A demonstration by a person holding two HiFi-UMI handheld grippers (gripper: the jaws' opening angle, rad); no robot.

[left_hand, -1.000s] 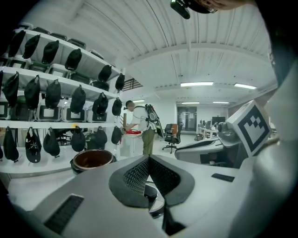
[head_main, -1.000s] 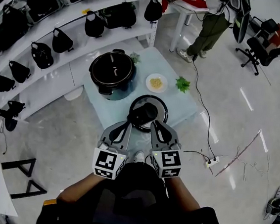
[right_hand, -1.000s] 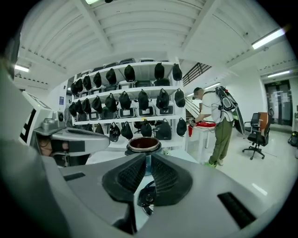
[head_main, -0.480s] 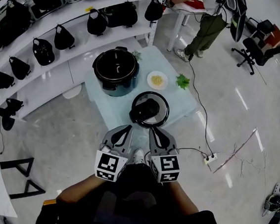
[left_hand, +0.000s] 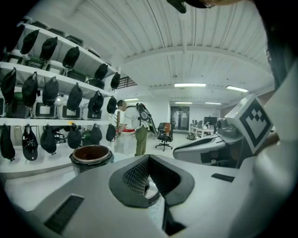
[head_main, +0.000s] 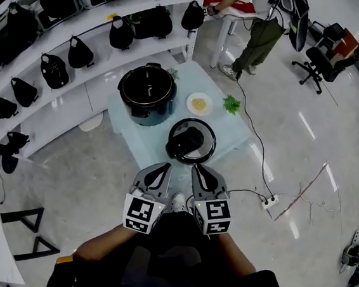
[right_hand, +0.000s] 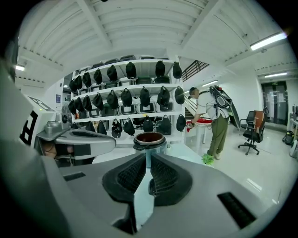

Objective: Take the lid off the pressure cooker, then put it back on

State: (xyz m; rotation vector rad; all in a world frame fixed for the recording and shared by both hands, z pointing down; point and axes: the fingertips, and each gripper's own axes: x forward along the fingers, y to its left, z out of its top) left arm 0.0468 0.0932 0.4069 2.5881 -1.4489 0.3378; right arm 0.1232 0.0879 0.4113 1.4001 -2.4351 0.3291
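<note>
The lid (head_main: pixel 191 141) is off the pot. It lies flat on the little blue table (head_main: pixel 231 137), on the side close to the person, top side up. Its dark handle (head_main: pixel 189 139) lies slanted, from near-left to far-right in the head view.

The pot (head_main: pixel 146 91) stands up straight on the far left part of the table. Its open mouth faces up. The pot and the lid are near each other but do not touch.

A small plate (head_main: pixel 191 102) and some green leaves (head_main: pixel 232 104) sit at the far side.

The left gripper (head_main: pixel 165 167) and the right gripper (head_main: pixel 196 169) are side by side, off the table's near edge. They point at the lid. Each one's jaws are close together and hold nothing.
</note>
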